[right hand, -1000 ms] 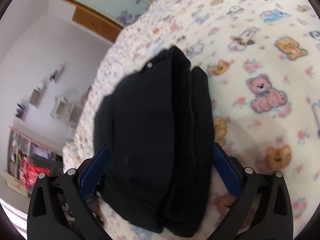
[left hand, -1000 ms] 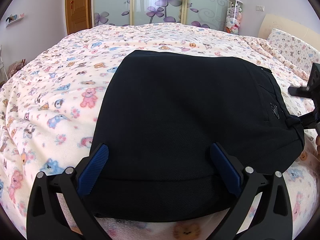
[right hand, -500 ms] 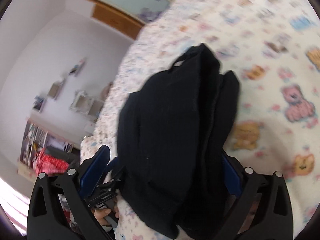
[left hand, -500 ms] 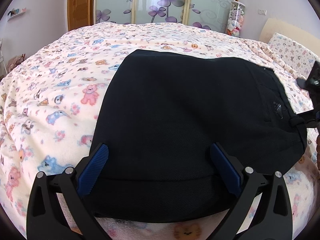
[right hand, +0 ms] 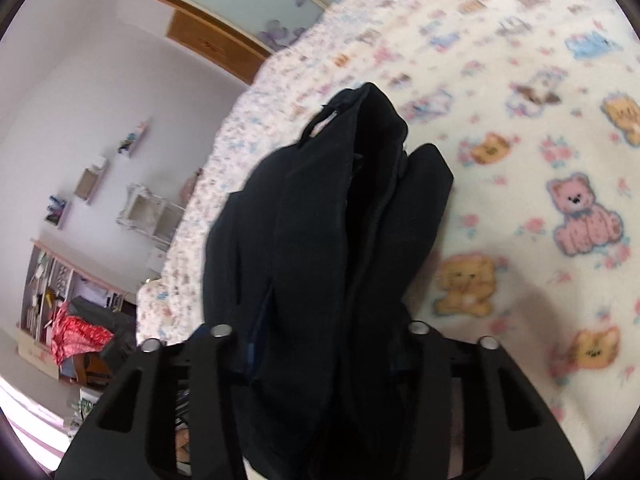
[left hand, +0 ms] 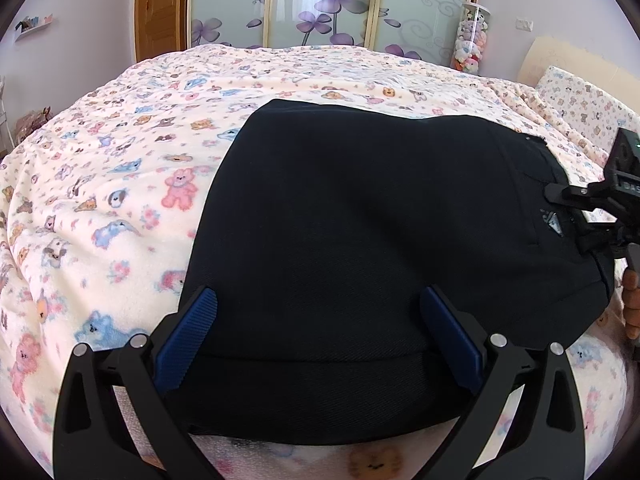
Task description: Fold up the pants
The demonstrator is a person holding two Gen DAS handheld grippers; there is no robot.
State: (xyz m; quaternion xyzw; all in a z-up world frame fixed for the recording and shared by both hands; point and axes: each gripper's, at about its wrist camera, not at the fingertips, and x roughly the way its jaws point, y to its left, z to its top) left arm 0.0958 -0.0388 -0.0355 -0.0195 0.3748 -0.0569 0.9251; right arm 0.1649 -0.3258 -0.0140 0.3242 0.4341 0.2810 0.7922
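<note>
Black pants (left hand: 360, 220) lie folded in a thick stack on the bed. My left gripper (left hand: 318, 332) is open, its blue pads (left hand: 188, 336) straddling the near edge of the stack. My right gripper (right hand: 320, 344) has closed on the end of the folded pants (right hand: 320, 220), the layers bunched between its fingers. The right gripper (left hand: 600, 208) also shows at the right edge of the left wrist view, at the pants' right end.
The bed is covered by a cream blanket with teddy-bear print (left hand: 120, 184). A pillow (left hand: 580, 100) lies at the far right. A sliding wardrobe (left hand: 328, 4) and a wooden door (left hand: 158, 8) stand behind. Shelves and clutter (right hand: 60, 300) line the room's side.
My right gripper has closed from open onto the end of the folded pants. The left gripper stays open in place at the near edge.
</note>
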